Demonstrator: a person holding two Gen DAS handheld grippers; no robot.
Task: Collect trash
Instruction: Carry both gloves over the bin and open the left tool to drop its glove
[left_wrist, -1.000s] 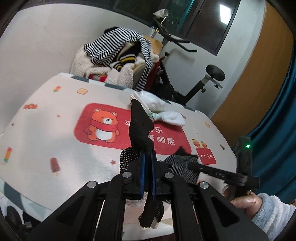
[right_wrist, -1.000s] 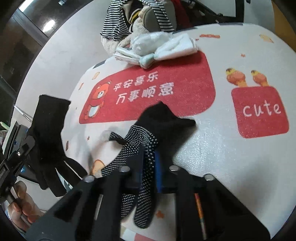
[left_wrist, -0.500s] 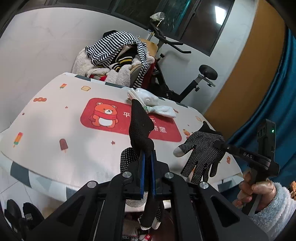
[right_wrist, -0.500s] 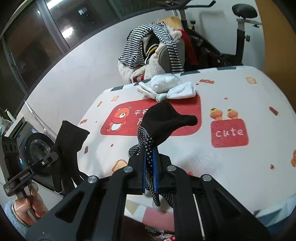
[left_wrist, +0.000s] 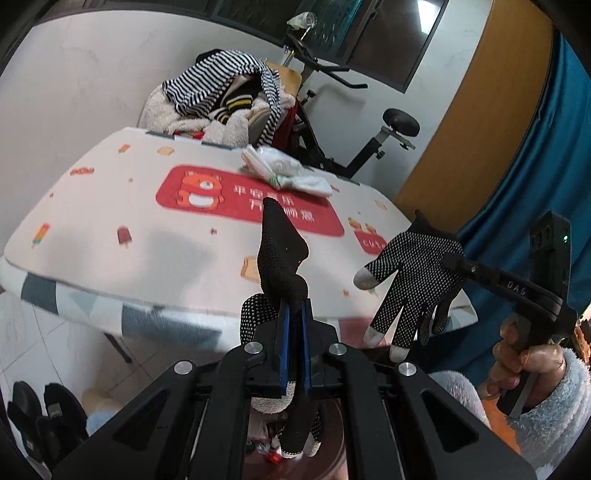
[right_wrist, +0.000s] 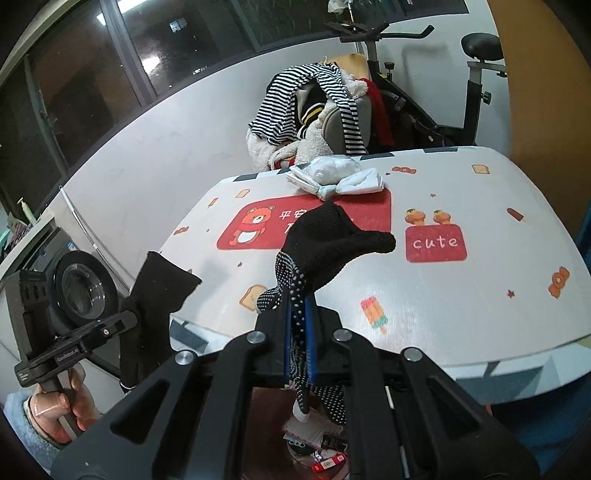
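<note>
My left gripper (left_wrist: 293, 317) is shut on a black dotted glove (left_wrist: 280, 254), held off the table's near edge; it also shows at the left of the right wrist view (right_wrist: 155, 291). My right gripper (right_wrist: 300, 314) is shut on a second black dotted glove (right_wrist: 332, 240), which hangs palm-out at the right of the left wrist view (left_wrist: 413, 273). A white tied plastic bag (left_wrist: 284, 171) lies at the far side of the table (left_wrist: 110, 221), also visible from the right wrist (right_wrist: 332, 177). A bin with litter (right_wrist: 317, 443) sits below both grippers.
A chair piled with striped clothes (left_wrist: 225, 99) and an exercise bike (left_wrist: 369, 122) stand behind the table. A washing machine (right_wrist: 74, 284) is at the left. Black shoes (left_wrist: 40, 417) lie on the floor. A blue curtain (left_wrist: 546, 147) hangs at right.
Both grippers have lifted their gloves off the table and pulled back past its near edge, over the bin. The right glove now hangs free in the air.
</note>
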